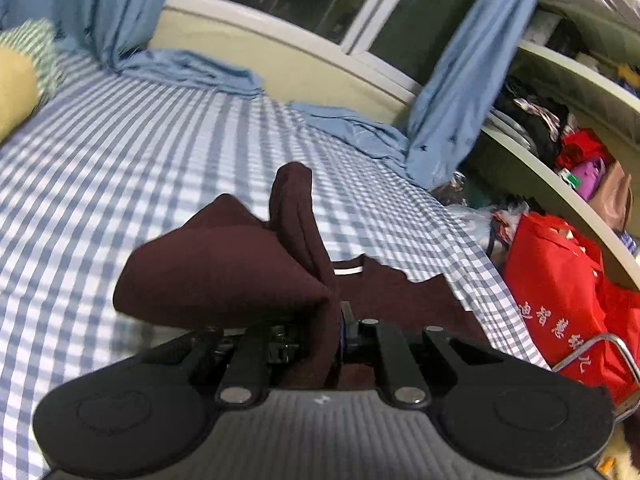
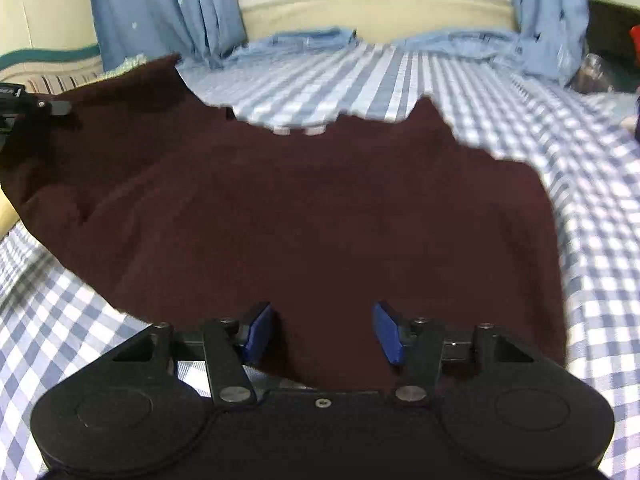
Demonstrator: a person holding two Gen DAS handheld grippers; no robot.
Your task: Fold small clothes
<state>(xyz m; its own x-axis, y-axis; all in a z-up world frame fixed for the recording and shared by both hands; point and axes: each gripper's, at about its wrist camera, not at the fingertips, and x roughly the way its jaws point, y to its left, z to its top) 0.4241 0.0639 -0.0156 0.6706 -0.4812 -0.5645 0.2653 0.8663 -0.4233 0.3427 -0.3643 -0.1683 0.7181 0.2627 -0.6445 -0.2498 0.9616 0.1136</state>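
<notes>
The left gripper (image 1: 334, 332) had its jaws clamped on an edge of the maroon shirt (image 2: 312, 208), lifting it off the checked bed (image 2: 500, 92). The right gripper (image 2: 322, 330) stood half open with the hem between its jaws, not pinched. The first fold looked under way; next, the right jaws needed to close on the hem.

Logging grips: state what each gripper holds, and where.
Left gripper pinches the maroon garment at a lifted edge; right gripper holds nothing, jaws open over it.

maroon garment (image 2: 304, 208) | spread flat on bed | left edge lifted
</notes>
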